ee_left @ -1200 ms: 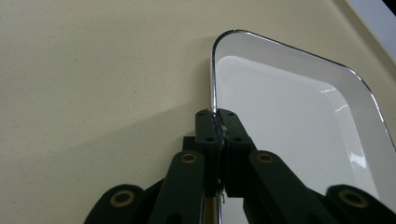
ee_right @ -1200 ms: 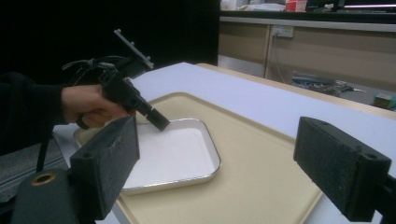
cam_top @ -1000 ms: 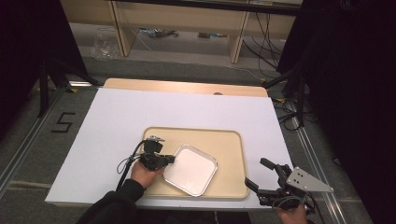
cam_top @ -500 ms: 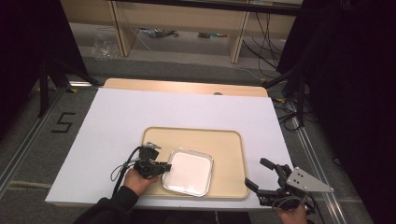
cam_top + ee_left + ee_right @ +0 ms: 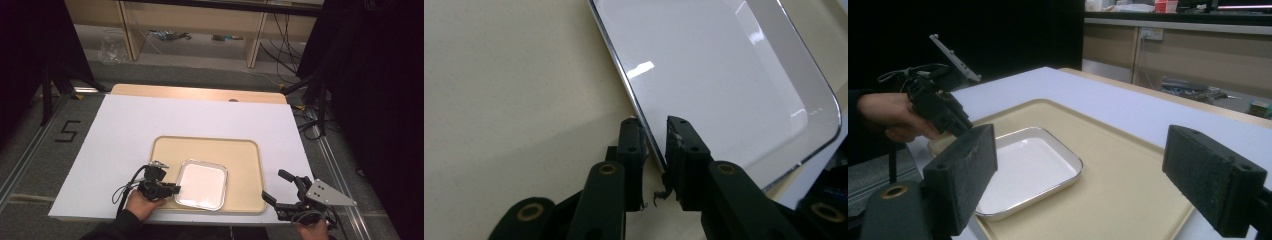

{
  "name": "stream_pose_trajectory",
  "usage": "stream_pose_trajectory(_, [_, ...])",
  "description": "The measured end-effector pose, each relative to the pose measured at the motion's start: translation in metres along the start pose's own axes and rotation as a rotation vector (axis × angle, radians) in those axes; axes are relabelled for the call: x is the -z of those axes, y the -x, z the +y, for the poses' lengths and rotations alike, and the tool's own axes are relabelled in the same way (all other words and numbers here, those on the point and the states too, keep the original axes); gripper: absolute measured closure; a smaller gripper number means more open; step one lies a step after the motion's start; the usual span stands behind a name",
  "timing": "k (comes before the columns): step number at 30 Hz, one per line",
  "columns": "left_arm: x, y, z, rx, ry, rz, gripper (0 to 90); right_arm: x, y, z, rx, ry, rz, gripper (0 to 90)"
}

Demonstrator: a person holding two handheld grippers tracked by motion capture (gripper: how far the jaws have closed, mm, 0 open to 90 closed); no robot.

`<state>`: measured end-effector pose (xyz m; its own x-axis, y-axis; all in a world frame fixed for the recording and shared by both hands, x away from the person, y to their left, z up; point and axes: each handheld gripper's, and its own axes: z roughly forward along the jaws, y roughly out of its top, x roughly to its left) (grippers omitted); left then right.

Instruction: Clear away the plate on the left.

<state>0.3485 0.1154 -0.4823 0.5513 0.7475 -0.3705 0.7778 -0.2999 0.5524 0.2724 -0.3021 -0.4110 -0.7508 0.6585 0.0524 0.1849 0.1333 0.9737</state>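
A white square dish (image 5: 201,184) with a shiny metal rim lies flat in the front left part of a beige tray (image 5: 245,150). My left gripper (image 5: 174,189) is at the dish's left edge. In the left gripper view its jaws (image 5: 654,121) straddle the rim of the dish (image 5: 724,75) with a narrow gap. They have just been opening and the pads do not press on it. My right gripper (image 5: 274,185) hangs wide open off the tray's front right corner, with nothing between its pads (image 5: 968,170). From there I see the dish (image 5: 1033,165) and the left gripper (image 5: 940,107).
The tray sits on a white table (image 5: 150,115) with a wooden strip along its far edge. Wooden shelving with cables and a plastic bag (image 5: 110,47) stands beyond it. Black curtains flank both sides. A "5" mark (image 5: 67,131) is on the floor at left.
The dish has turned from a diamond angle to square with the tray and lies flat. The left hand has drawn back toward the front left. The right gripper has stayed still.
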Motion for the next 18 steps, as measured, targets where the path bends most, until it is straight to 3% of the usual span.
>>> stream_pose_trajectory(4, [0.000, 0.004, -0.002, 0.009, 0.004, -0.012, 74.5, 0.000, 0.000, 0.000, 0.002, -0.002, 0.000, 15.2])
stream_pose_trajectory(5, [0.000, 0.004, -0.004, 0.013, -0.005, -0.033, 74.0, 0.000, 0.000, 0.000, 0.000, 0.002, 0.001, 15.2])
stream_pose_trajectory(6, [0.000, 0.008, -0.005, 0.037, 0.008, -0.026, 73.9, 0.000, 0.000, 0.000, 0.002, 0.001, 0.002, 15.2])
stream_pose_trajectory(7, [0.001, 0.007, -0.006, 0.006, -0.015, -0.028, 73.6, 0.000, 0.000, 0.000, 0.002, 0.000, 0.001, 15.2])
stream_pose_trajectory(8, [0.000, 0.009, -0.006, 0.029, 0.003, -0.030, 73.2, 0.000, 0.000, 0.000, 0.004, 0.000, 0.004, 15.2])
stream_pose_trajectory(9, [0.001, 0.008, -0.006, 0.009, -0.013, -0.033, 72.9, 0.000, 0.000, 0.000, 0.002, -0.003, -0.001, 15.2])
stream_pose_trajectory(10, [0.000, 0.009, -0.006, 0.023, -0.007, -0.038, 72.6, 0.000, -0.001, -0.001, -0.006, -0.002, -0.015, 15.2])
stream_pose_trajectory(18, [-0.005, 0.016, -0.007, 0.035, 0.004, -0.074, 71.0, -0.001, 0.000, 0.000, 0.003, 0.000, 0.001, 15.2])
